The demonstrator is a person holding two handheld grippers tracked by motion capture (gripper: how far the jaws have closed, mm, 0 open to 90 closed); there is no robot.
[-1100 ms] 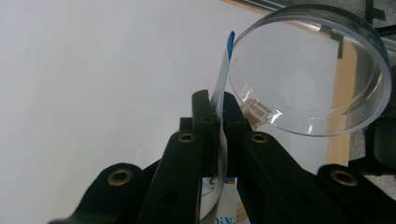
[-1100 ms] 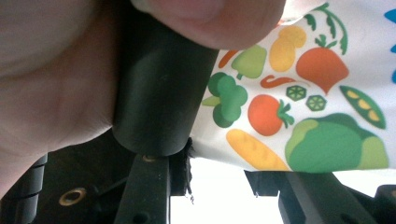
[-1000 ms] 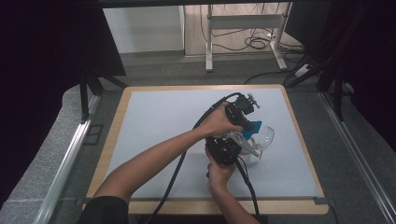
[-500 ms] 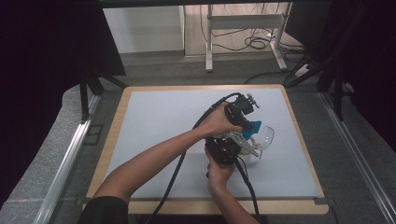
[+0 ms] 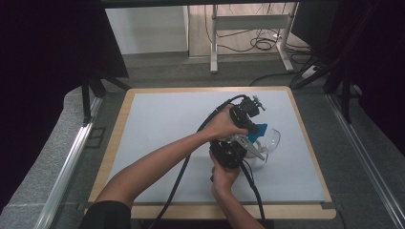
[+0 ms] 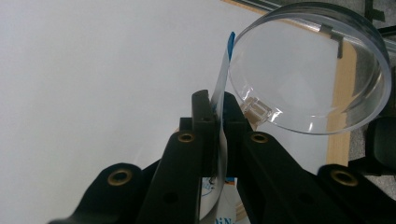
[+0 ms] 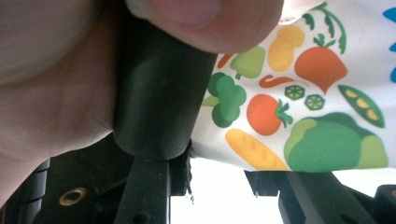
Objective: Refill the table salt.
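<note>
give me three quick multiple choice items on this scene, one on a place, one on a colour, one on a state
1. Where is the clear lid in the left gripper view?
A. right of the left tool's jaws
B. left of them
C. under them

2. What colour is the table mat?
A. red
B. pale grey
C. green

3. How is the left tool?
A. wide open
B. shut on a thin bag
C. lying on the mat

Key: 1 A, the lid sits at the right of the jaws. 2 B, the mat reads pale grey inside a wooden rim. 3 B, both jaws pinch the bag's edge.
</note>
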